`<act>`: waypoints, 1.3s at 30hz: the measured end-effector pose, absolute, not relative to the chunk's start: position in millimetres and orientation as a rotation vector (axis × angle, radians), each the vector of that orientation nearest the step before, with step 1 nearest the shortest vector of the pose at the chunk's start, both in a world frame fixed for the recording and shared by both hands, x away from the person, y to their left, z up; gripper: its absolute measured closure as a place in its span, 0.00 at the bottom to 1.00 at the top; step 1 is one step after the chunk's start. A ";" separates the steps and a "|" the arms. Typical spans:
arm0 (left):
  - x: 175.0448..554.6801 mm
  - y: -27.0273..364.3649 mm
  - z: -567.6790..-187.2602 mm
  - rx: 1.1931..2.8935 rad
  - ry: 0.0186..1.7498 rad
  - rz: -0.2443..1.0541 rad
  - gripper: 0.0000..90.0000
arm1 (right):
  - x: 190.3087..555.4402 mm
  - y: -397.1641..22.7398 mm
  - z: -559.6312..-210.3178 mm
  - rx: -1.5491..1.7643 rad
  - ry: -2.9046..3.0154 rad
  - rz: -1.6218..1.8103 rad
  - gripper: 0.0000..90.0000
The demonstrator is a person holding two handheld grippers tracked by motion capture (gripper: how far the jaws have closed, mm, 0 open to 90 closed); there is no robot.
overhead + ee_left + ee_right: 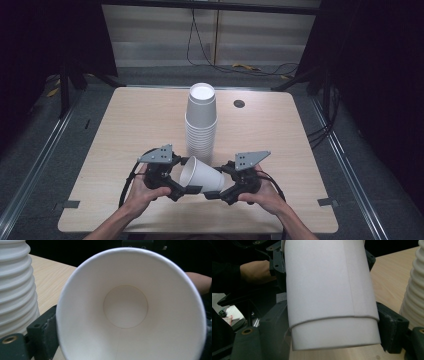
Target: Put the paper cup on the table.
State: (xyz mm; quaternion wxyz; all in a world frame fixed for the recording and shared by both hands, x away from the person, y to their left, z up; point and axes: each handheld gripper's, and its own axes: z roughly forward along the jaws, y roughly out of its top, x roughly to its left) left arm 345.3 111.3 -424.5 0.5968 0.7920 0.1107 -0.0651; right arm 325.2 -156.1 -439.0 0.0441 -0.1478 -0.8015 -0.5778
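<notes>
One paper cup [202, 176], white, lying on its side in the air over the near edge of the table [125, 130], between the two grippers, just in front of the stack.

- Shape: tapered round wall, rolled rim, flat round base; vertical seam down the side; stepped band nr the base end.
- Material: thin coated paper, matt, smooth inside and out.
- Handling (est.): v. light and hollow. The wall is soft and dents under a hard squeeze. The rim and base ring are the stiff parts, and the surface is a bit slick. Best hold is across the wall close to the base or just under the rim, w/ light pressure only.
- Right gripper [220, 181]: both jaws pressed on opposite sides of the wall at the base end, i.e. clamped on the cup.
- Left gripper [186, 176]: jaws flank the rim end and the cup mouth faces its camera. One jaw sits against the rim, but I can't tell if the pair actually grips.

Approx. a dozen more in the stack [201, 125], nested upside down, rims forming ribs, at table centre.

Table: pale wood-grain top, rounded corners.
</notes>
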 end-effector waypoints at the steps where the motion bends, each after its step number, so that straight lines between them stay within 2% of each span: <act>1: 345.1 111.2 -424.7 1.846 0.252 -0.148 0.08 | 324.4 -155.2 -439.0 -0.461 -2.452 -1.748 0.25; 10: 341.0 111.9 -419.9 1.880 0.234 -0.089 0.09 | 320.5 -149.0 -439.7 -0.498 -2.529 -1.637 0.16; 29: 349.3 132.4 -418.9 1.920 0.316 -0.003 0.09 | 322.2 -160.8 -436.8 -0.699 -2.583 -1.613 0.16; 39: 348.9 136.8 -422.3 1.951 0.335 0.012 0.09 | 320.6 -181.6 -433.1 -0.829 -2.600 -1.661 0.16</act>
